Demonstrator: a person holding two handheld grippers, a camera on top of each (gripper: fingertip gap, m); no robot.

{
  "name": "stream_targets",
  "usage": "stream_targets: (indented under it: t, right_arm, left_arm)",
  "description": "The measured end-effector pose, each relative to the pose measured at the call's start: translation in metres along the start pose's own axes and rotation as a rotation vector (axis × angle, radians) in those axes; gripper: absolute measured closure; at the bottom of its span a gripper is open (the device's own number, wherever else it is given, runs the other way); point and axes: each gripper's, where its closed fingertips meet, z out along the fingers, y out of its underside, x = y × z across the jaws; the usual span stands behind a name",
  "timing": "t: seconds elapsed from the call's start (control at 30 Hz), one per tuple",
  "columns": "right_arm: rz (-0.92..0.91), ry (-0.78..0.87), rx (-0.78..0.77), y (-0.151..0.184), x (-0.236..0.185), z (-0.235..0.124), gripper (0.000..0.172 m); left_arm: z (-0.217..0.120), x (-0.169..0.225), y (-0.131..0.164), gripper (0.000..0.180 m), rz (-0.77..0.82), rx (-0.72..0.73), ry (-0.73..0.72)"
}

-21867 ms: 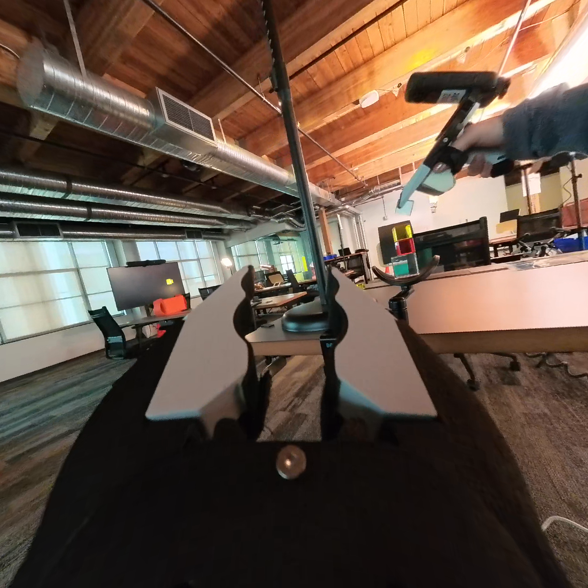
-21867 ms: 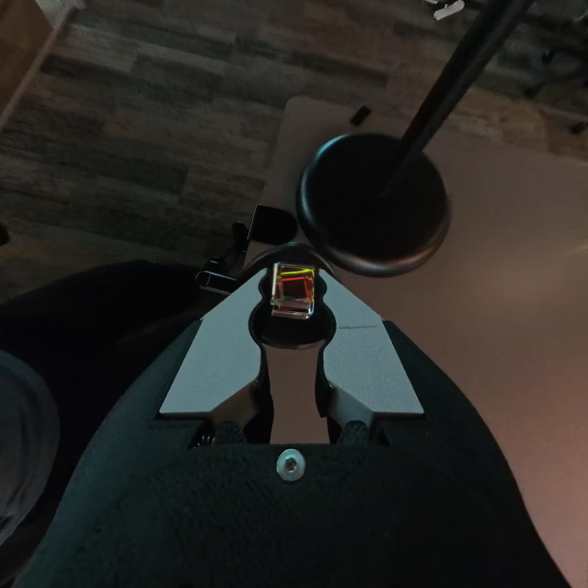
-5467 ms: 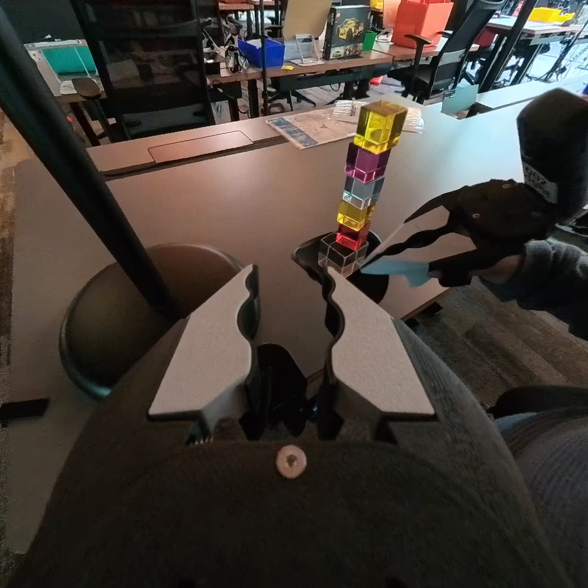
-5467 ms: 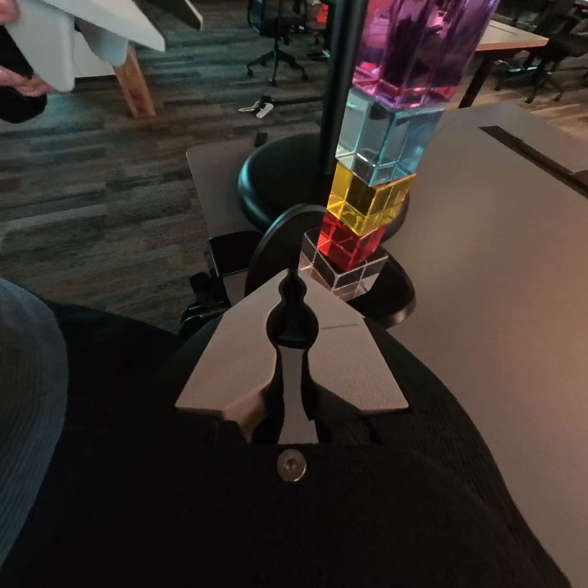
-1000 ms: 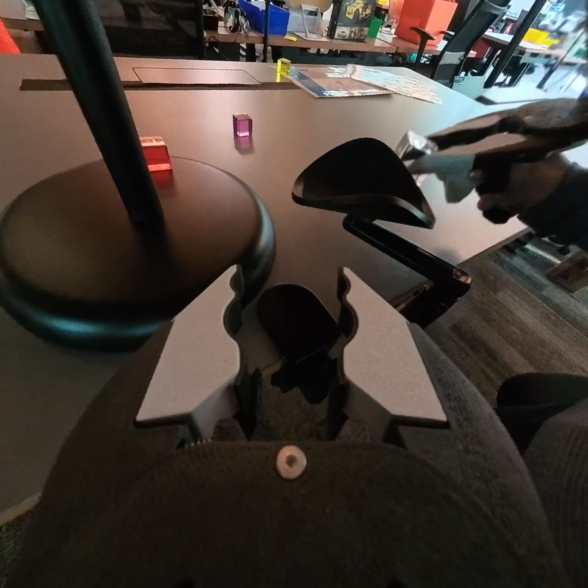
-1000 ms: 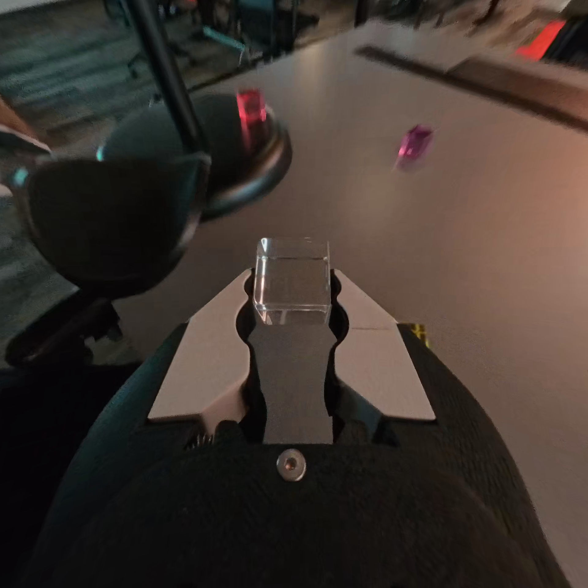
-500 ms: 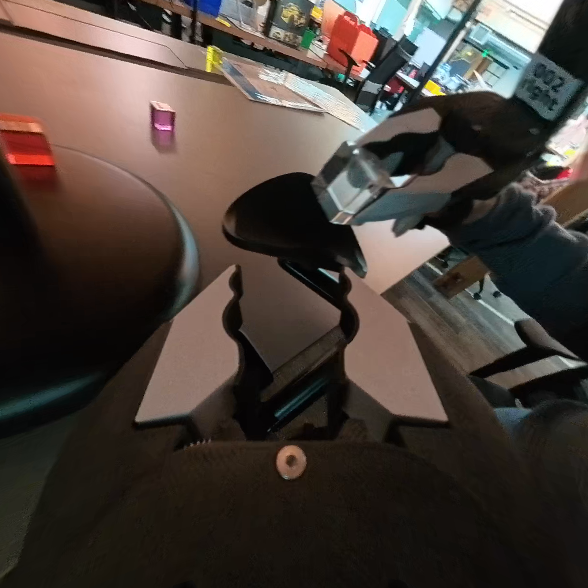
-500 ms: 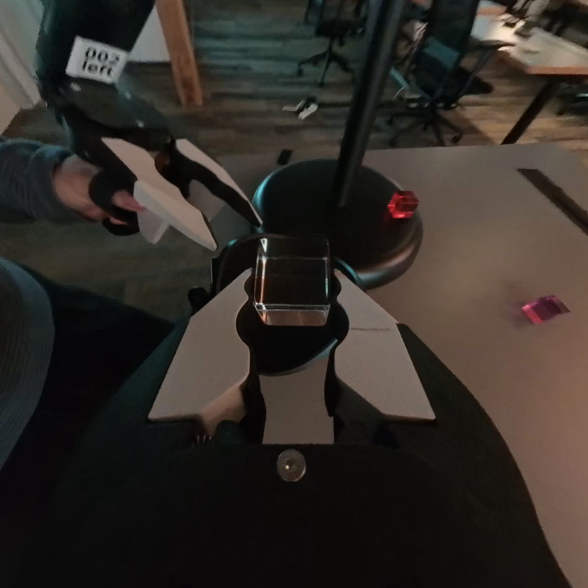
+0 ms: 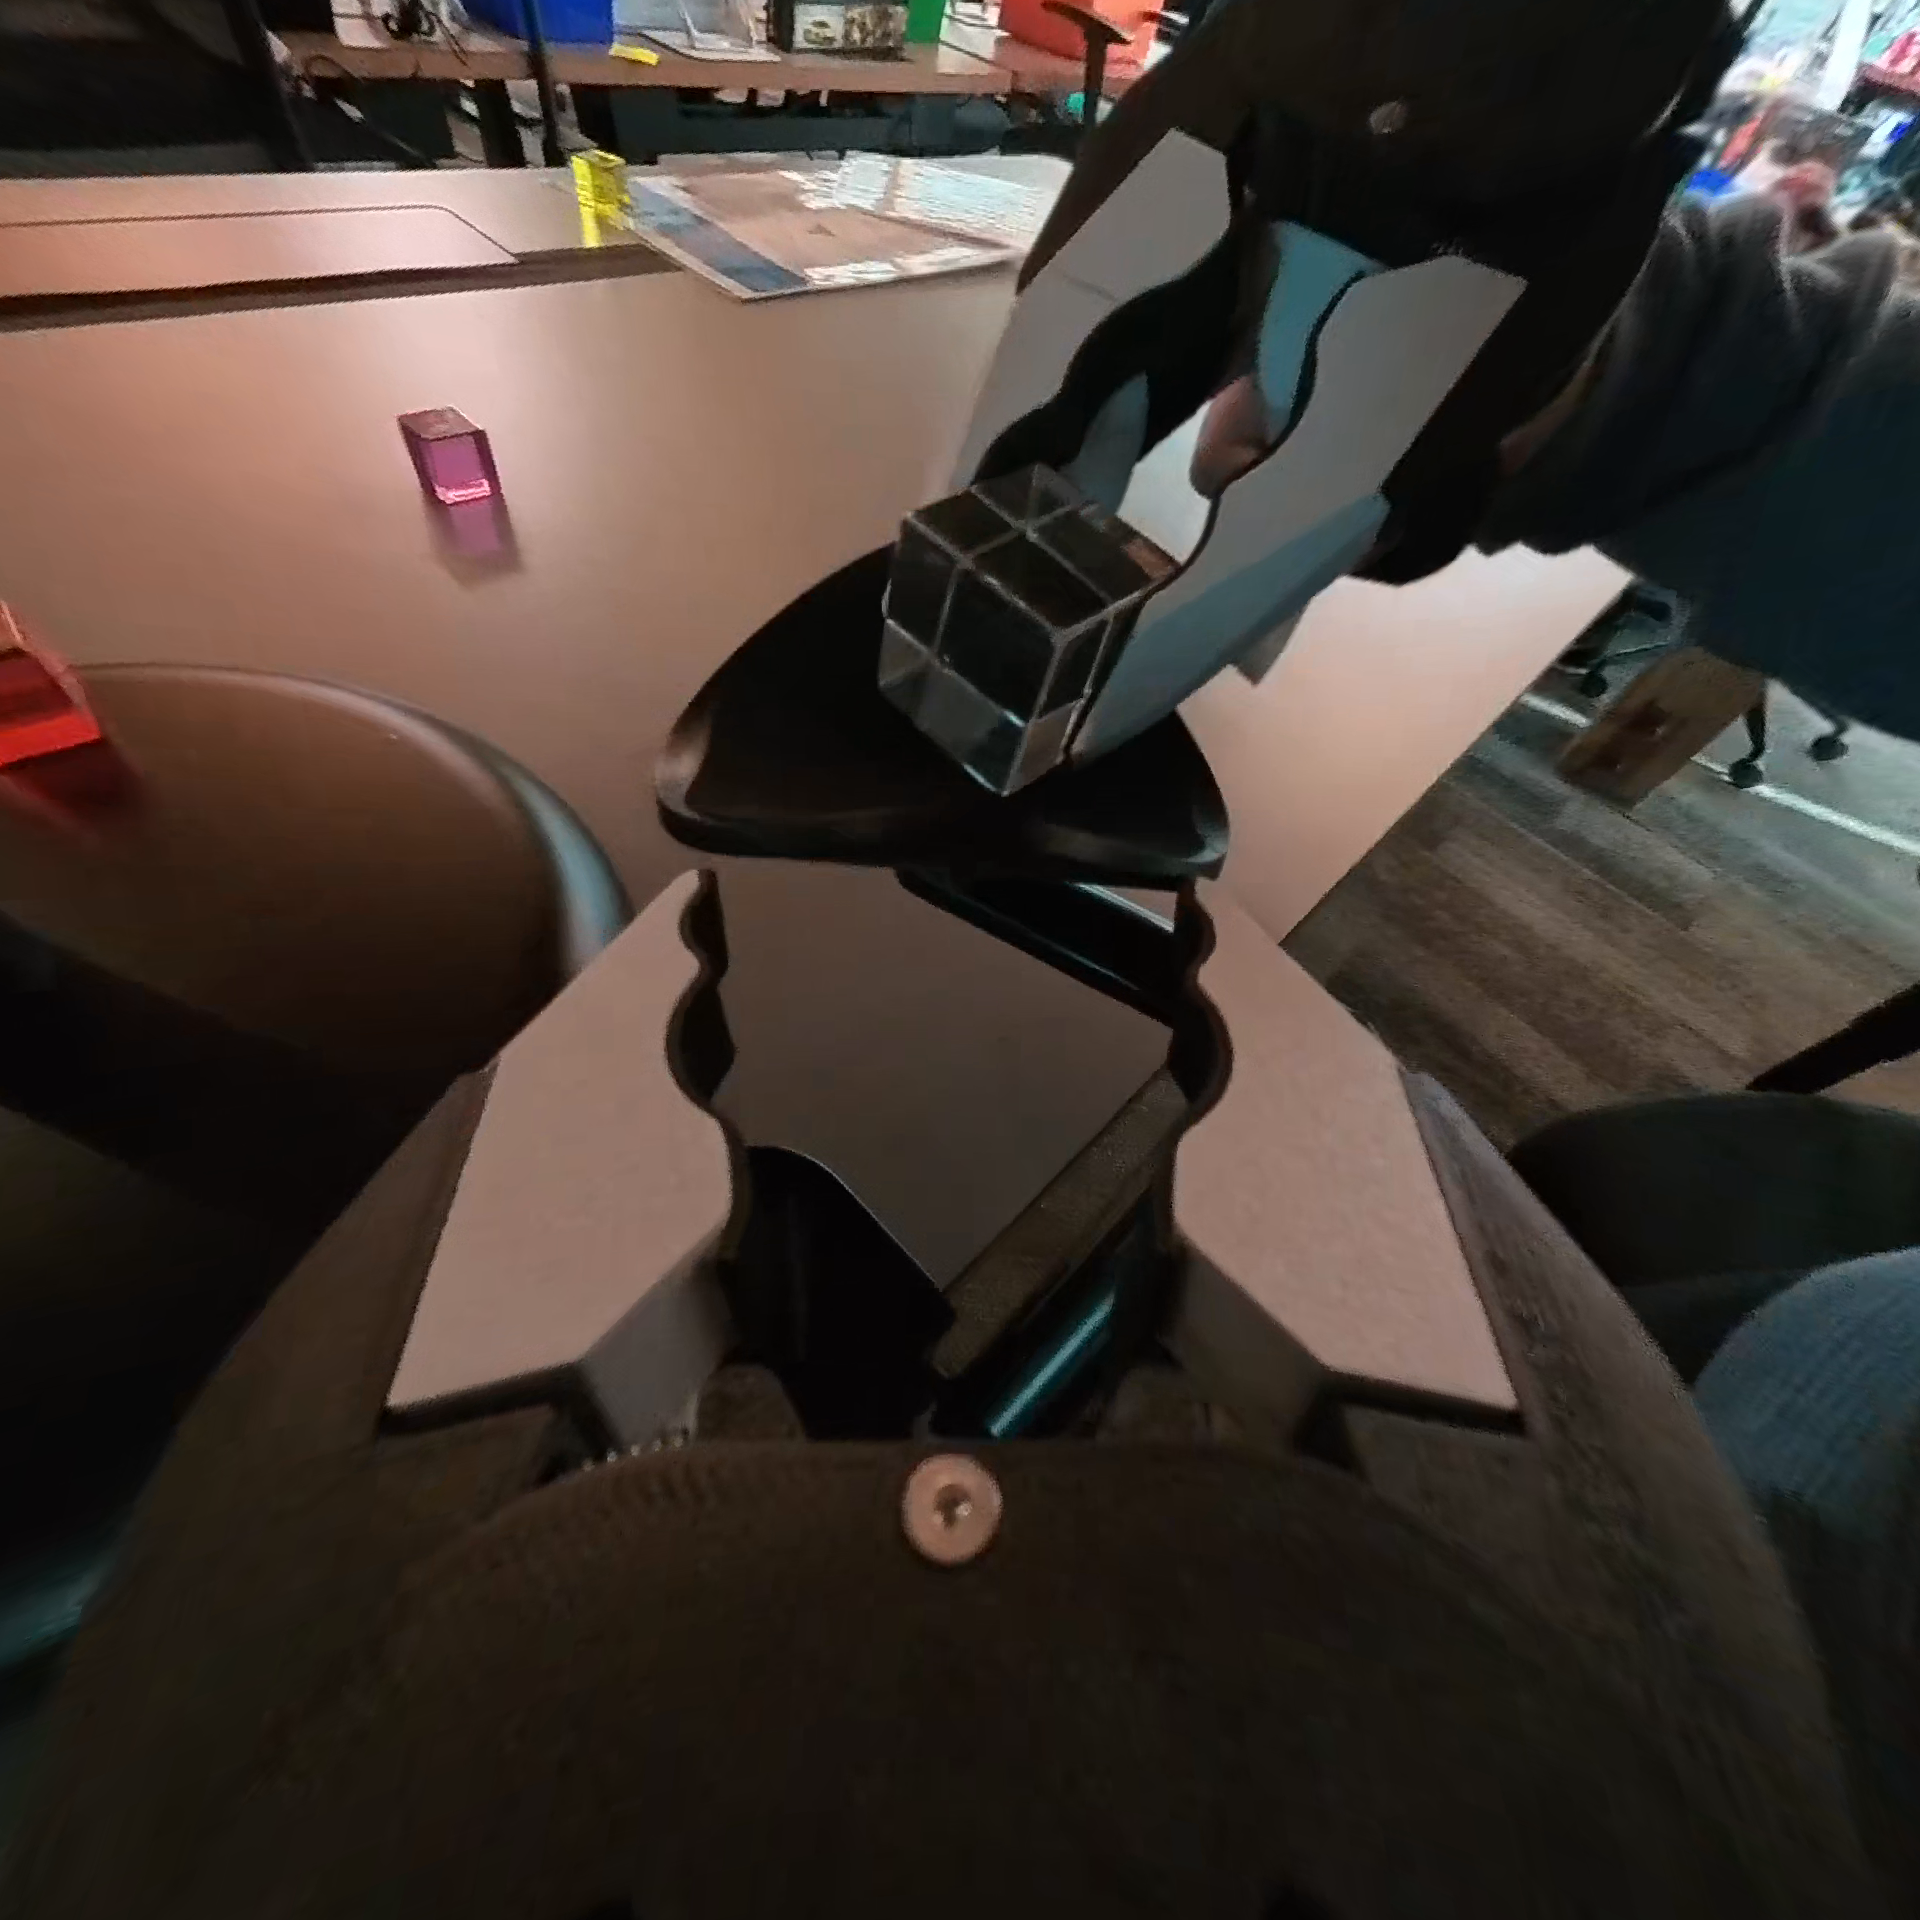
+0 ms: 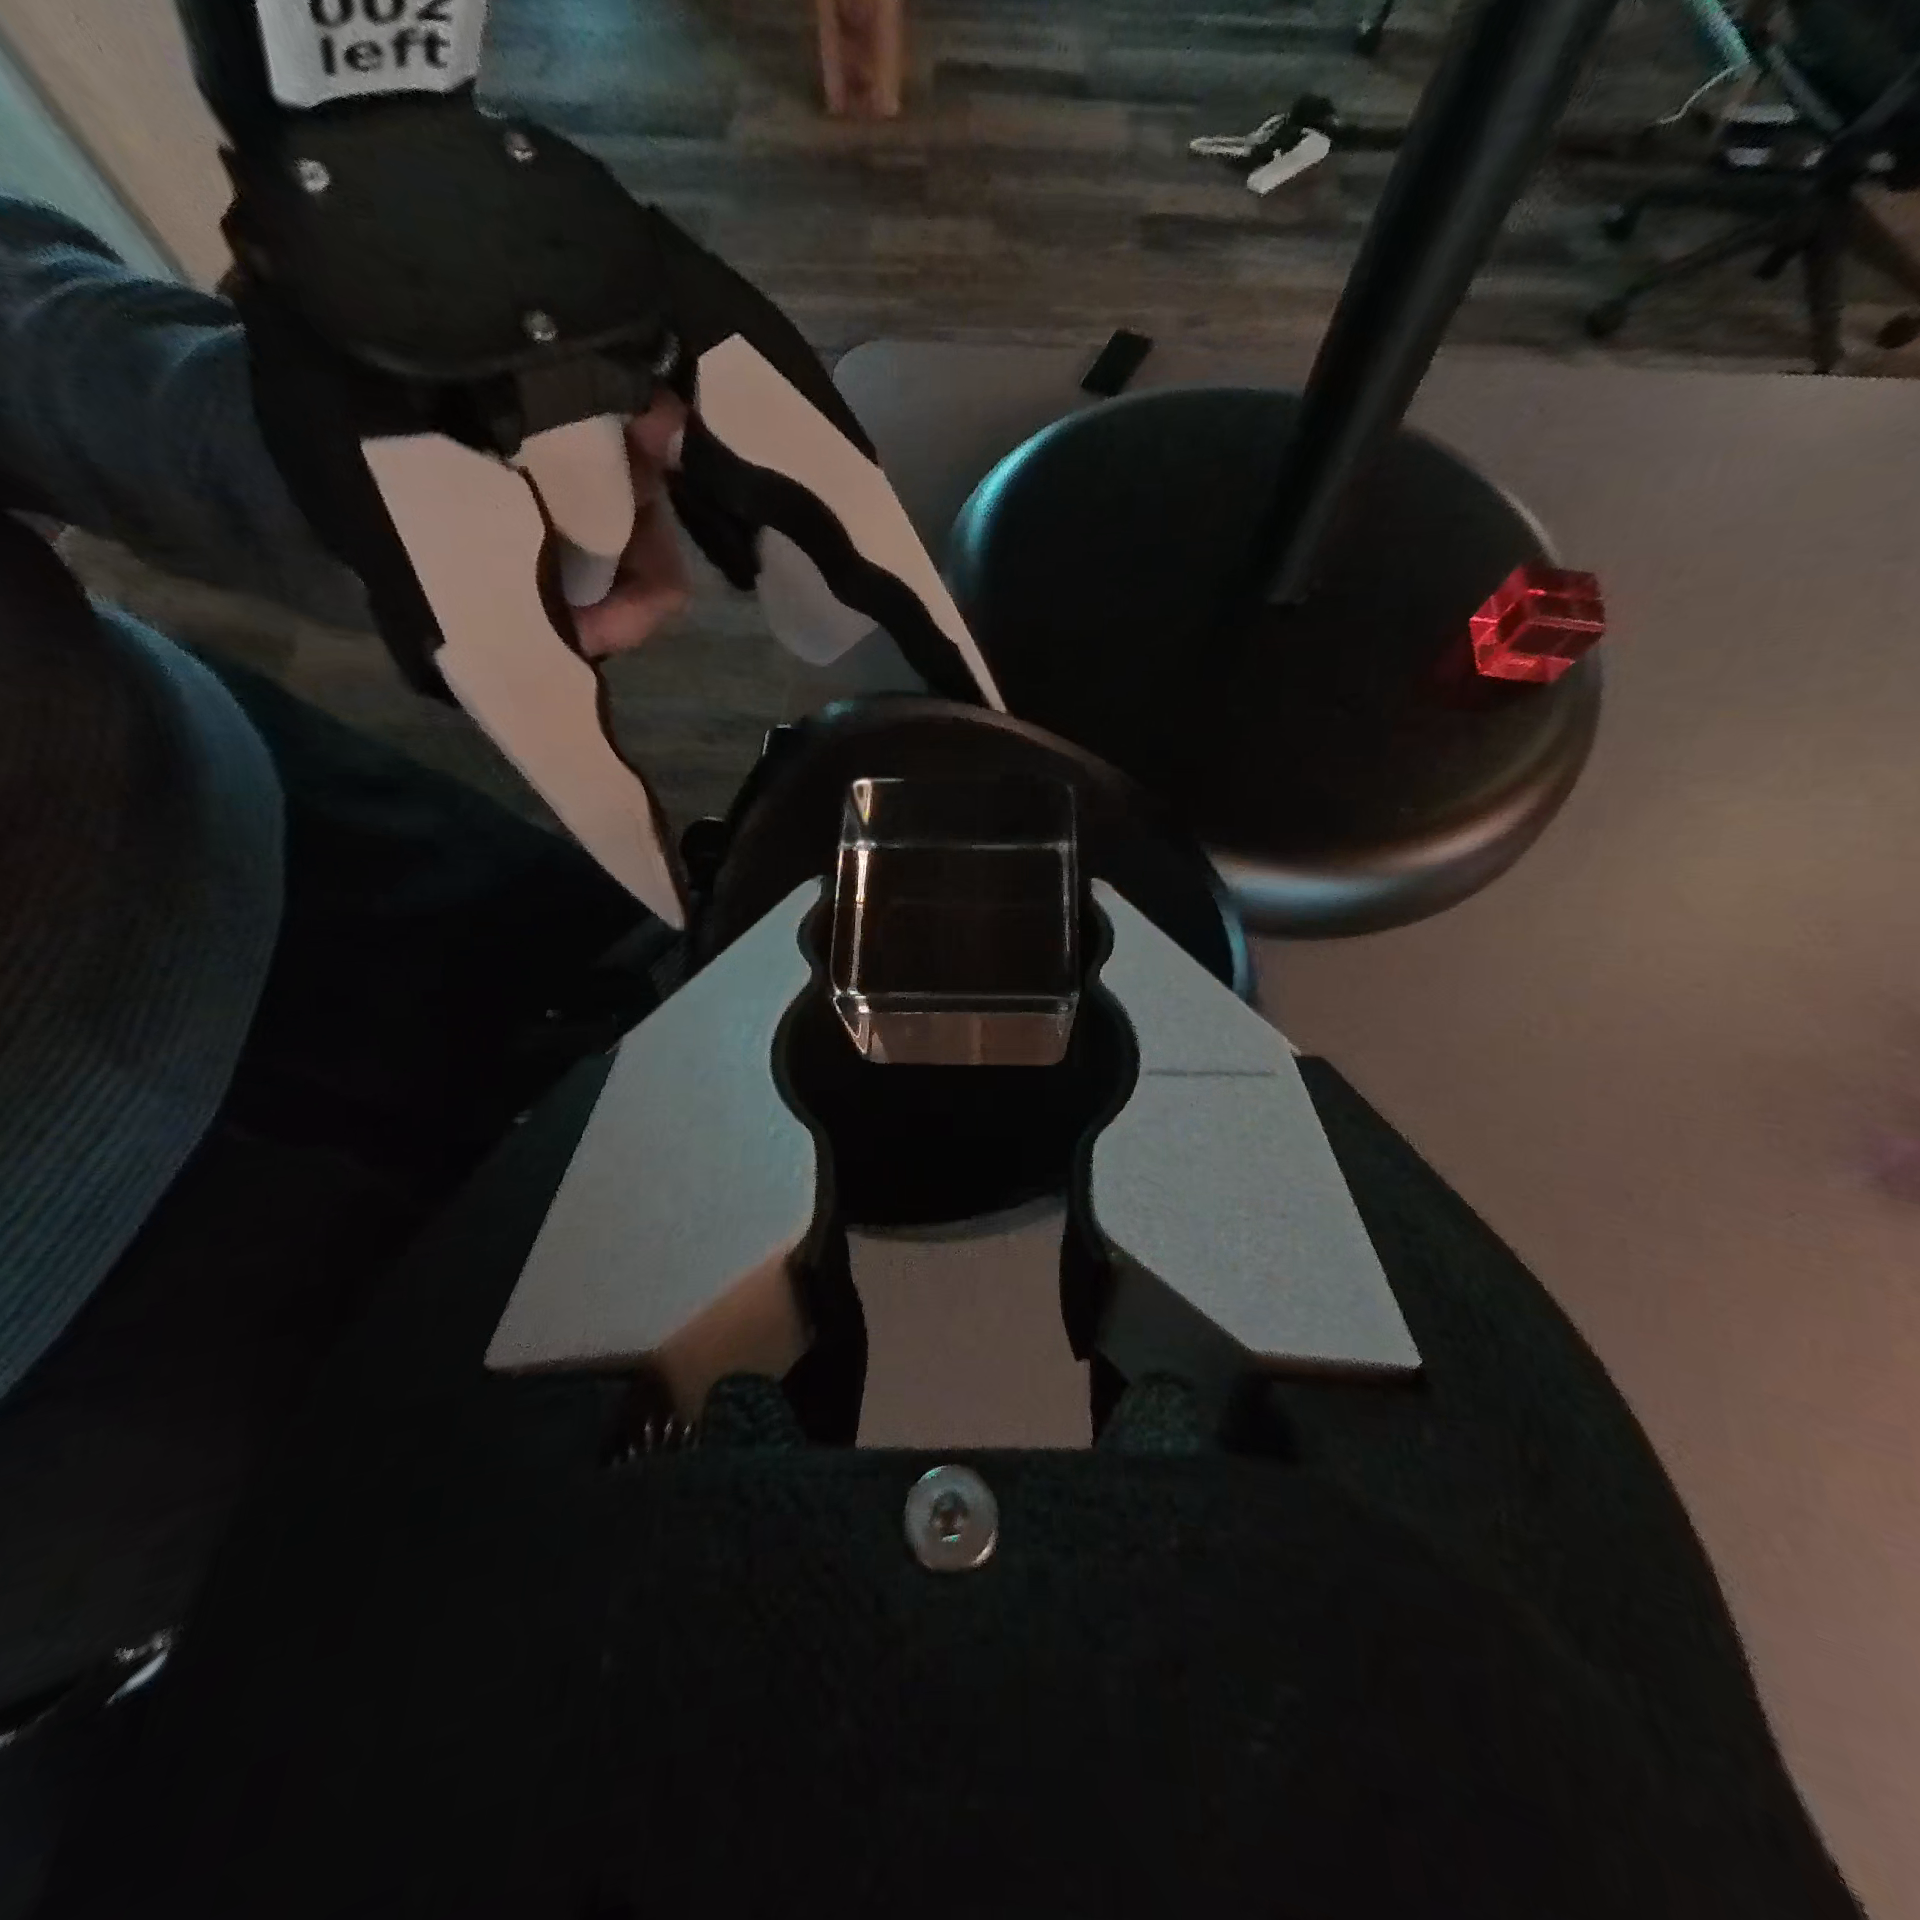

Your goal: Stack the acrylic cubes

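Observation:
My right gripper [image 10: 954,914] is shut on a clear cube [image 10: 956,930] and holds it just above a small black stand plate [image 10: 925,1153]. The left wrist view shows the same cube [image 9: 1008,644] between the right gripper's fingers [image 9: 1174,634], tilted over the black plate [image 9: 831,769]. My left gripper [image 9: 951,894] is open wide and empty, just in front of that plate and below it. It also shows in the right wrist view [image 10: 717,748], to the left of the cube.
A red cube [image 10: 1538,623] lies on the round black pole base [image 10: 1382,790]; it shows at the left edge [image 9: 36,696]. A purple cube [image 9: 449,457] and a yellow cube [image 9: 600,177] lie on the table [image 9: 260,436]. Papers [image 9: 810,229] lie farther back.
My left gripper opened wider and stayed empty. My right gripper brought the clear cube down over the black plate, still gripped. The tall cube stack seen earlier is gone; cubes lie scattered.

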Motion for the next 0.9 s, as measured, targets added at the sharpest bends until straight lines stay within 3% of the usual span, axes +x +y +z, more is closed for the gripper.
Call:
stream_targets:
  t: [0.4, 0.9]
  right_arm:
    - [0.011, -0.136, -0.028, 0.004, -0.002, 0.001, 0.129]
    - [0.04, 0.004, 0.004, 0.006, -0.002, 0.003, 0.13]
  left_arm:
    - [-0.011, -0.016, -0.004, 0.105, 0.03, -0.012, 0.075]
    - [0.003, 0.012, 0.004, 0.12, 0.02, -0.053, 0.137]
